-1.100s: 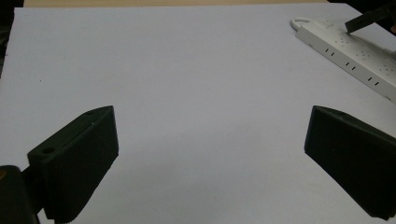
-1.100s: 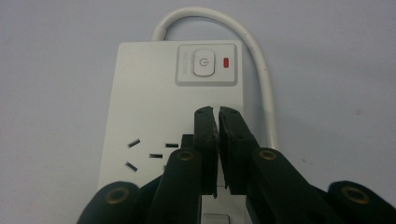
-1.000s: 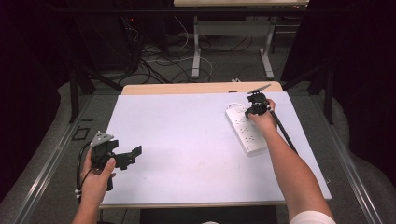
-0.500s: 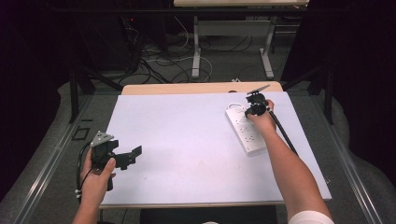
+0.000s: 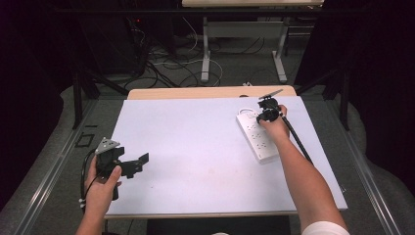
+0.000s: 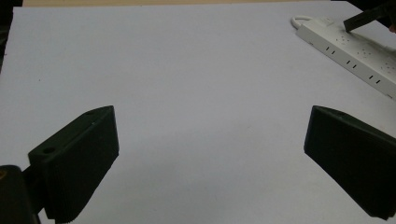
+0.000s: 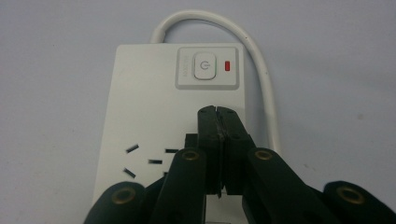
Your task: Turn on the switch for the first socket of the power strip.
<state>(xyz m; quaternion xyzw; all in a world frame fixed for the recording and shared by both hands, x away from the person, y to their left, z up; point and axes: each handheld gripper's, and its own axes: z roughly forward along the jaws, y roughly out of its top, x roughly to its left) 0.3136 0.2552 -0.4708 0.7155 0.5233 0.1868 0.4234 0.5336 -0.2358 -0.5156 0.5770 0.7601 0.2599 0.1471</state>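
Note:
A white power strip point(image 5: 258, 137) lies at the right of the white table top, its far end toward the back. In the right gripper view its power button point(image 7: 205, 67) sits beside a small red light point(image 7: 227, 66), and a white cord point(image 7: 254, 51) loops out of that end. My right gripper point(image 7: 218, 112) is shut with nothing in it, its tips just short of the button, over the strip point(image 7: 154, 107). In the high view the right gripper point(image 5: 268, 112) hovers at the strip's far end. My left gripper point(image 5: 139, 161) rests open near the table's front left, jaws wide apart over bare table point(image 6: 205, 93).
The white sheet point(image 5: 195, 142) covers a wooden table top whose edge shows at the back point(image 5: 205, 92). Beyond it stand a desk's metal legs point(image 5: 205, 54) and loose cables on the floor point(image 5: 171, 63). A black cable point(image 5: 296, 137) trails from the right gripper along the forearm.

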